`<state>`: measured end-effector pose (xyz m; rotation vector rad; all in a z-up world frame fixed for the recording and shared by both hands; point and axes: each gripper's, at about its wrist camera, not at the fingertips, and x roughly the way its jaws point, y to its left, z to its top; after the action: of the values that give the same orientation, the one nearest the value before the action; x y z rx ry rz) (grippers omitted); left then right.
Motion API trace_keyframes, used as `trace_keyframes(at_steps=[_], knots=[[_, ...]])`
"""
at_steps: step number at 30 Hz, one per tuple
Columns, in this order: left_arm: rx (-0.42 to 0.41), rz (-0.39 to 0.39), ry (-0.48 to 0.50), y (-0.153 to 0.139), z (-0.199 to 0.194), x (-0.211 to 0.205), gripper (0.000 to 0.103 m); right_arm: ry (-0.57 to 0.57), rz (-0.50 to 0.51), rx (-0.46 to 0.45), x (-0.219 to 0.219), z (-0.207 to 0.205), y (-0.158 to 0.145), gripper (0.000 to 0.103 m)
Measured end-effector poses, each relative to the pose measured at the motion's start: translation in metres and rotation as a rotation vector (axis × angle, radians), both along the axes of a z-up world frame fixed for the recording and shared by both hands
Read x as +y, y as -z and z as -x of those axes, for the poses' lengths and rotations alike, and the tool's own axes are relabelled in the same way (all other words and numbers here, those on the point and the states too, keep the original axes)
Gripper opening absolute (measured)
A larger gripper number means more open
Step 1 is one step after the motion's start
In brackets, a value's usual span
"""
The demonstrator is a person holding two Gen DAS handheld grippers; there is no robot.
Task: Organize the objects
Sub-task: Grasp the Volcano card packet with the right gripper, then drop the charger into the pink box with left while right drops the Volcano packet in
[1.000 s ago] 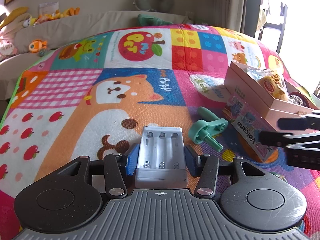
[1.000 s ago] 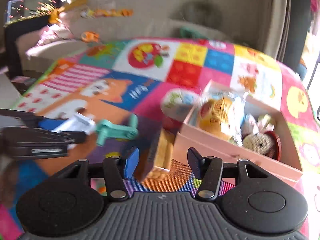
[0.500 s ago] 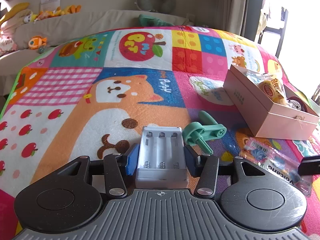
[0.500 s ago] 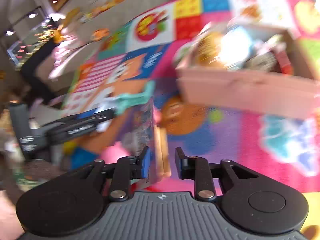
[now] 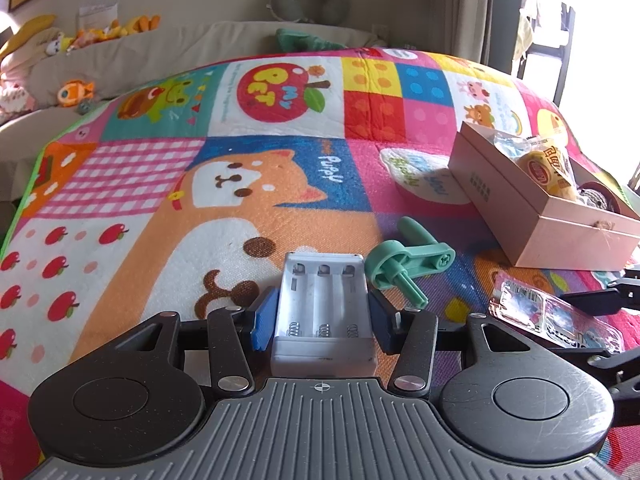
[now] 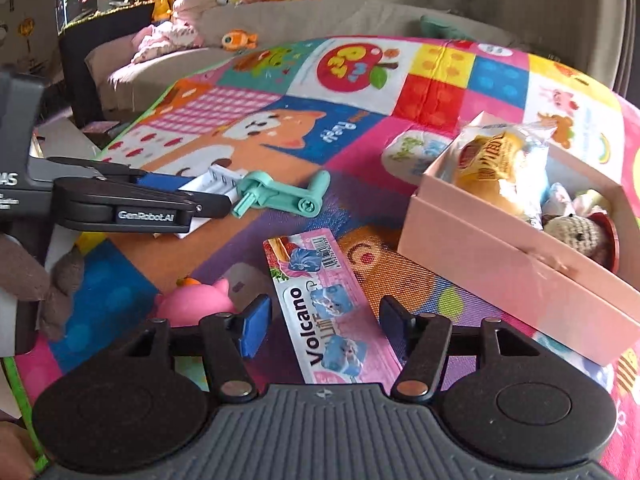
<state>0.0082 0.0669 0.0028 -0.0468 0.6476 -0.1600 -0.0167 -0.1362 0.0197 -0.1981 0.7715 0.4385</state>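
Observation:
My left gripper is shut on a white three-slot battery holder, its blue pads pressing both sides just above the play mat. A mint-green plastic crank lies on the mat right beside the holder. In the right wrist view, a pink "Volcano" snack packet lies flat on the mat between the fingers of my right gripper. Its jaws are opening and the pads stand clear of the packet. The pink cardboard box sits to the right, holding a yellow snack bag and a crocheted toy.
A pink rubber toy lies on the mat just left of my right gripper's left finger. The colourful play mat covers the surface. A beige sofa with plush toys runs along the back.
My right gripper held the packet upright, swung across, and now the packet lies flat on the mat with the jaws spread wider. The left gripper and battery holder have not moved.

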Motion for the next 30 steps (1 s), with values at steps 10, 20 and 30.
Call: trace_keyframes(at_steps=[10, 20, 30], knots=[[0.005, -0.025, 0.02, -0.003, 0.011, -0.004, 0.053, 0.038, 0.005, 0.022, -0.028, 0.039, -0.011, 0.043], [-0.012, 0.098, 0.212, -0.069, 0.042, -0.035, 0.052, 0.156, -0.001, -0.077, -0.084, 0.084, -0.023, 0.043], [-0.067, 0.312, 0.343, -0.122, -0.084, -0.188, 0.053, 0.207, -0.121, -0.118, -0.111, 0.083, -0.024, 0.043]])
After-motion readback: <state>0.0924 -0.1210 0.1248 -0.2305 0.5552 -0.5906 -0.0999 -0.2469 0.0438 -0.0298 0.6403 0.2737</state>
